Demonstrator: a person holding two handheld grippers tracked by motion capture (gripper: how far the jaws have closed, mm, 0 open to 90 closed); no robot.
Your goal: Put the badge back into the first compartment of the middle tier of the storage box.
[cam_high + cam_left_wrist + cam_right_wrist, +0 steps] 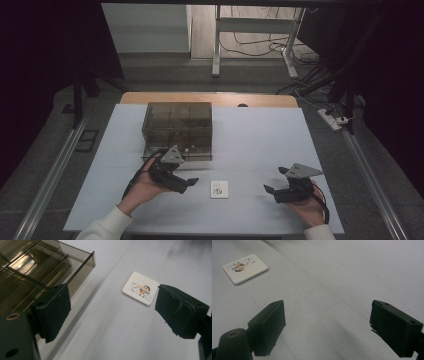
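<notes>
The left gripper (186,184) hovers low over the white worktop (260,135) with its jaws spread wide and nothing between them. Just ahead of it, a little toward its right jaw in the left gripper view, lies the small square card (140,288) with a cartoon figure printed on it, flat on the worktop and touching neither gripper. To the gripper's left, close beside its left jaw, stands the smoky clear plastic drawer box (37,272); in the high view the box sits just beyond the left hand (145,186).

The right gripper (272,192) is also spread and empty, held low over bare worktop. From its own camera the card (245,268) lies well ahead and off to its left, farther than it is from the left gripper.

The card sits between the two grippers, so either could reach it, but the left one is nearer and already aimed at it. The wide spread probably readies the jaws to straddle the card's edges; since it lies flat and thin, the jaws would need to come down nearly to the surface to catch it.
</notes>
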